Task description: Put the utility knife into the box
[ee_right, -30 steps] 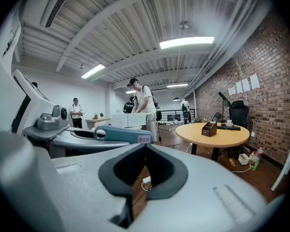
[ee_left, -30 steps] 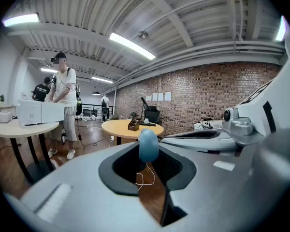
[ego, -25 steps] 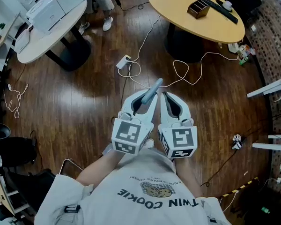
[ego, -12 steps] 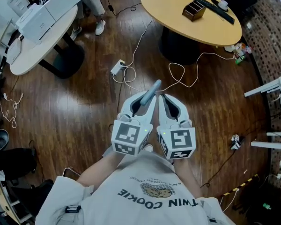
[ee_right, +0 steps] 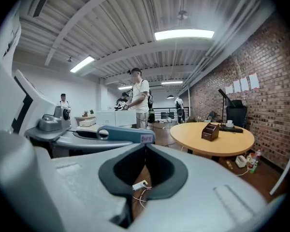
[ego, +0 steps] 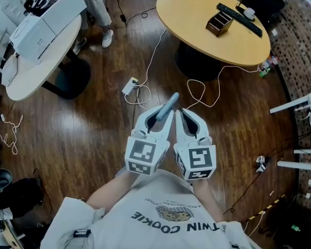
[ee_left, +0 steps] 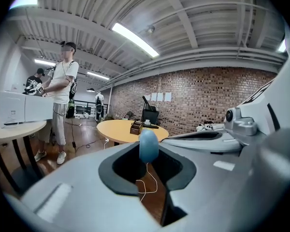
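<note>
A blue-grey utility knife (ego: 169, 103) sticks forward out of my left gripper (ego: 164, 112), which is shut on it. In the left gripper view its rounded end (ee_left: 148, 145) stands up between the jaws. My right gripper (ego: 183, 113) is held close beside the left one, shut and empty; its own view shows the knife (ee_right: 126, 134) just to its left. The brown wooden box (ego: 219, 21) sits on a round yellow table (ego: 197, 14) ahead and to the right, well away from both grippers. The box (ee_right: 210, 131) also shows in the right gripper view, and small (ee_left: 136, 127) in the left one.
A long black device (ego: 240, 10) lies on the yellow table behind the box. A power strip (ego: 130, 85) and white cables trail over the wood floor ahead. A white oval table (ego: 31, 61) with a person beside it stands far left. A white frame (ego: 300, 101) is at the right.
The floor and tables have slid in the head view as the person steps forward. Both grippers keep the same pose, with the knife still held in the left one.
</note>
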A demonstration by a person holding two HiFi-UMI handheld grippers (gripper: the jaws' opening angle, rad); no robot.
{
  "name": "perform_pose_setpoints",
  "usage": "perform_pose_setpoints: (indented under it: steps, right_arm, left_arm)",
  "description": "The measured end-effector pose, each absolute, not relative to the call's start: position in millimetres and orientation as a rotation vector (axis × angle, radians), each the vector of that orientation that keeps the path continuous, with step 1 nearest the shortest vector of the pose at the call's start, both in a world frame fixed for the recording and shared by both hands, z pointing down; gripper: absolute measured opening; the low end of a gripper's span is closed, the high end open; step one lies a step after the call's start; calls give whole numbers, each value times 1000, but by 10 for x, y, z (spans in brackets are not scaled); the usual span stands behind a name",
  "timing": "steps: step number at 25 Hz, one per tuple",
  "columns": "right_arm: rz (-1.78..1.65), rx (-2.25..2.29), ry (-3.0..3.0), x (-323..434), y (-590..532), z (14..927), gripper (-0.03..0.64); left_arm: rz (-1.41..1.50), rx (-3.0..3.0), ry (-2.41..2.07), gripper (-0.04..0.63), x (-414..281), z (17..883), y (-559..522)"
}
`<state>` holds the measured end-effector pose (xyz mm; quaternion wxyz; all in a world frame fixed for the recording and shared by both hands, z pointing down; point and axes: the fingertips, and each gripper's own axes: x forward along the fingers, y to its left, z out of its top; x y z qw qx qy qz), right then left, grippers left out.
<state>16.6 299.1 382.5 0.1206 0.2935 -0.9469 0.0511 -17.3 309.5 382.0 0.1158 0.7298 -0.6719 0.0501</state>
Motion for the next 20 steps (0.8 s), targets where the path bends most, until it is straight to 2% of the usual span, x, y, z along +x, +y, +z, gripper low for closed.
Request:
perform_pose_setpoints:
  steps: [9, 20]
  right_arm:
    - [135, 925, -2728, -485, 2581, 3743, 2]
    - [122, 963, -2705, -1001, 2306, 3729, 2]
  left_arm:
    - [137, 2184, -1909, 74, -843, 3744, 2658]
    - [119, 2226, -1876, 74, -1332, 3762, 2401]
